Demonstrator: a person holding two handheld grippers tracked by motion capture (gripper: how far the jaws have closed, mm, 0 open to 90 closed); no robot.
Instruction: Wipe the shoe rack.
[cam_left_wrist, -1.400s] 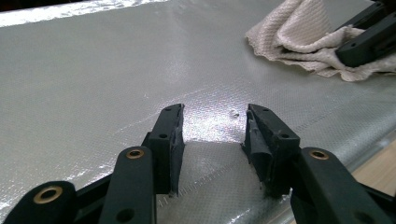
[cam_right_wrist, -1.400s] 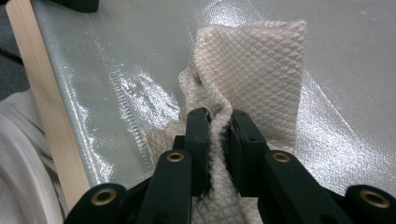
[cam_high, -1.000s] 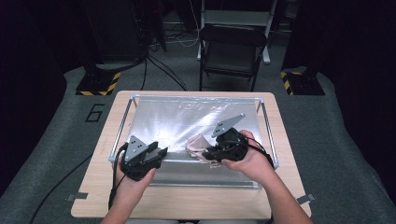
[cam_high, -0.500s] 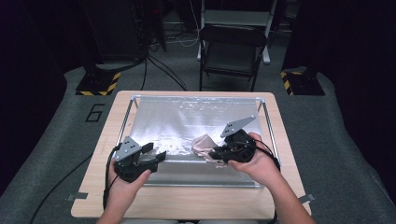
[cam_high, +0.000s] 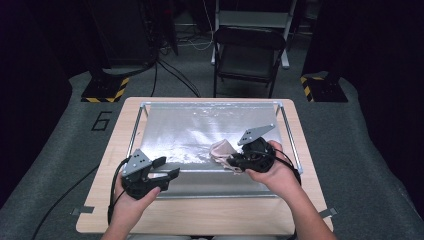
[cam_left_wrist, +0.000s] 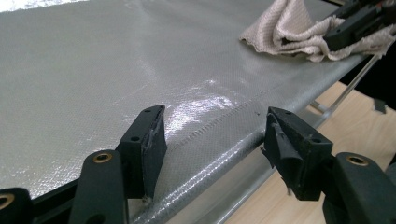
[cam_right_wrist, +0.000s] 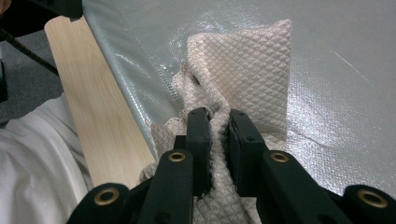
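Dark floor and a folding chair (cam_high: 248, 55) lie behind the wooden tabletop (cam_high: 210, 217), which carries a silver mat (cam_high: 190, 130) stretched in a metal frame (cam_high: 135, 132). On the mat's right part, near its front edge, lies a beige quilted cloth (cam_high: 221, 149), crumpled and partly folded. The right claw (cam_right_wrist: 218, 122) pinches a bunch of this cloth; its jaws are pressed together on the fabric. The left claw (cam_left_wrist: 212, 135) is well apart from the cloth, at the mat's front left edge. Its jaws have just been opening, and now they are spread with nothing between them. A second ago this claw was nearer to the cloth. I judge that the left side has let go, so the fold now depends on the right claw alone.
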